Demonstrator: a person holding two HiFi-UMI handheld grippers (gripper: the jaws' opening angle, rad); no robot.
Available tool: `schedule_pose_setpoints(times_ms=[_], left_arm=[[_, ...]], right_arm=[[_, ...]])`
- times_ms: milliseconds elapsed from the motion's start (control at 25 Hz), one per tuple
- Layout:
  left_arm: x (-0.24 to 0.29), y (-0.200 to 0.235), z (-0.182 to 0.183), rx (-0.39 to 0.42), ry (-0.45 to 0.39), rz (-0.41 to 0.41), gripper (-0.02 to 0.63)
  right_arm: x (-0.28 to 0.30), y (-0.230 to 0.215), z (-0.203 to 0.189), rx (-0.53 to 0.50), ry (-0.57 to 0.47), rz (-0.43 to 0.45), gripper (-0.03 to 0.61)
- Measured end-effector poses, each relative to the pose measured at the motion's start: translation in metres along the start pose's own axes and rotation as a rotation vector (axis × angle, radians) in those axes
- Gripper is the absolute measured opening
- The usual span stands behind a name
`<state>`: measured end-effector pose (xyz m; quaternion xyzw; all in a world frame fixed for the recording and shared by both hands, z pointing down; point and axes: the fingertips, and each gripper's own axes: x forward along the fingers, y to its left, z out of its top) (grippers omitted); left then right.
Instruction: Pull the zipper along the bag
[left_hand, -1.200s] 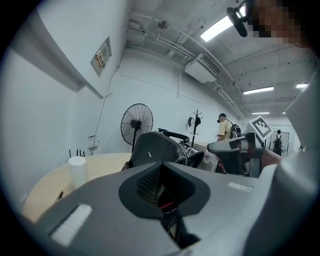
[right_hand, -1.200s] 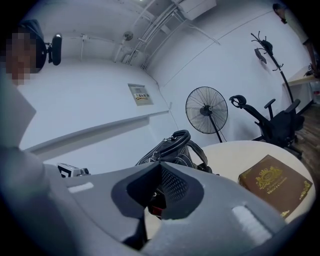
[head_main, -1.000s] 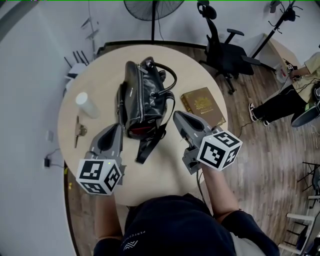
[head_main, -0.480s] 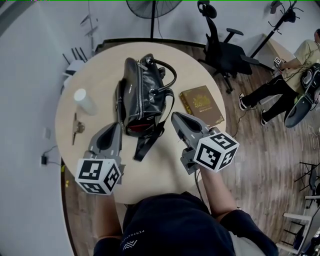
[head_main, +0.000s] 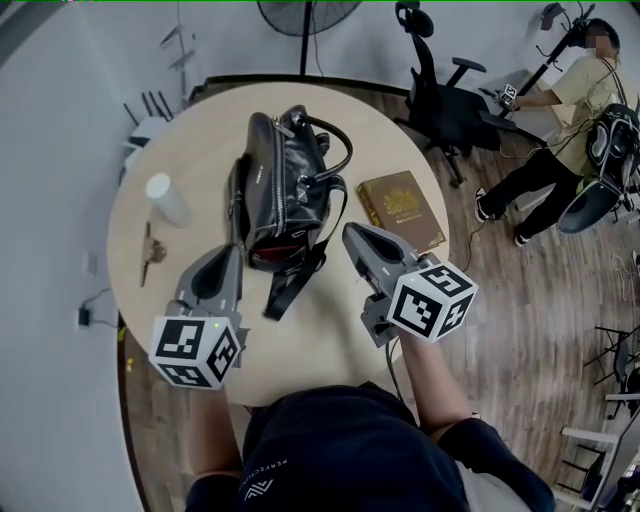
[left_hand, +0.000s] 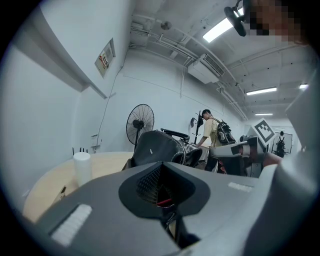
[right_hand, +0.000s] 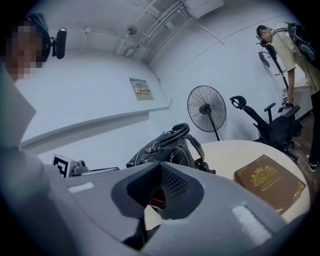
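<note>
On the round beige counter (head_main: 330, 335), the black leather handbag (head_main: 285, 185) is lying just past both tools, its near end gaping. The left tool (head_main: 235, 252) and right tool (head_main: 351, 232) are hovering pressed together, empty. Looks like it's pre-grab, so next one's needing to spread and pinch the zipper pull.

Bkgd person (head_main: 568, 108) now farther up-right.

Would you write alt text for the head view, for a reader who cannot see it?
A black handbag lies on a round table, with the person's left gripper and right gripper, both shut, at either side of its near end. A brown book lies right of the bag, a white cup left.
</note>
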<state>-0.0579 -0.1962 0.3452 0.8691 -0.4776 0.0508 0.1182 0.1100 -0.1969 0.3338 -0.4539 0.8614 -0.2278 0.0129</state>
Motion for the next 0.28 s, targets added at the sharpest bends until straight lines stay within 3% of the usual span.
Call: schedule_pose_setpoints(times_ms=[280], left_arm=[[0.0003, -0.0017, -0.0108, 0.003, 0.009, -0.009, 0.018]], right_arm=[[0.0016, 0.0011, -0.0060, -0.010, 0.007, 0.005, 0.002]])
